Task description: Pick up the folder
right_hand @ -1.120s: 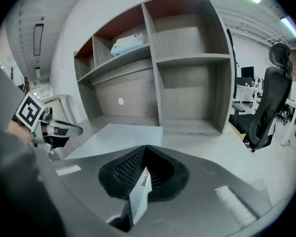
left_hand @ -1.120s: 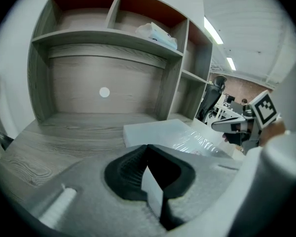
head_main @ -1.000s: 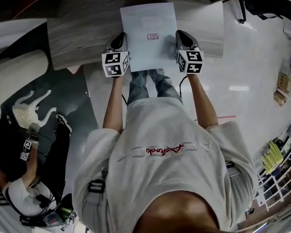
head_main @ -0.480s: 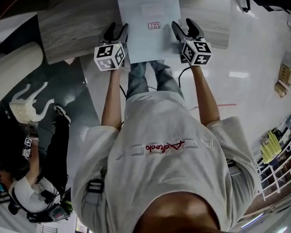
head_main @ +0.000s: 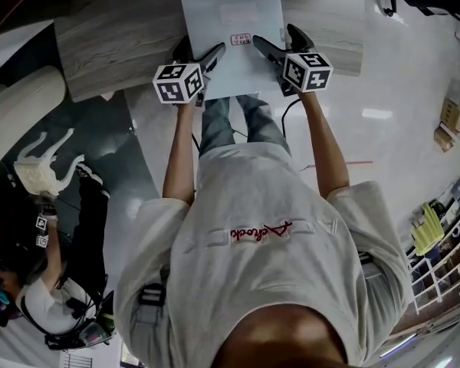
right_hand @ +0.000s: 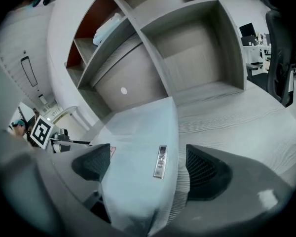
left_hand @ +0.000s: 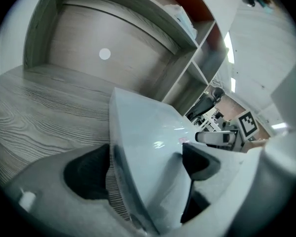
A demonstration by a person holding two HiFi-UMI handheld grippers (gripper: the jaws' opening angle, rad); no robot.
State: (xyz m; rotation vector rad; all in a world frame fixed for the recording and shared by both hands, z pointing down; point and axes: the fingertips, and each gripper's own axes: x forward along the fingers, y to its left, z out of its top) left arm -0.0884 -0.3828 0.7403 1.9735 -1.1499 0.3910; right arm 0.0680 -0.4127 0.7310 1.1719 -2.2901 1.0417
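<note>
folder [head_main: 230, 41] lies on wood tabletop [head_main: 115, 44], at its near edge. left gripper [head_main: 199, 52] & right gripper [head_main: 276, 43] sit at its 2 sides. both sets of fingers [left_hand: 89, 171] have just been opening, now spread wide w/ a folder edge between each pair, pads not pressing it.

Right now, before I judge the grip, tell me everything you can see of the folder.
The folder is a pale bluish-white rectangular sleeve, plastic-looking and slightly glossy, with a small red-printed label near its middle and a small metal tag by its right edge. It lies closed and flat on the grey wood-grain desk, near end at the desk's front edge. The left tool and right tool straddle its side edges, jaws just opened, not pressing.
</note>
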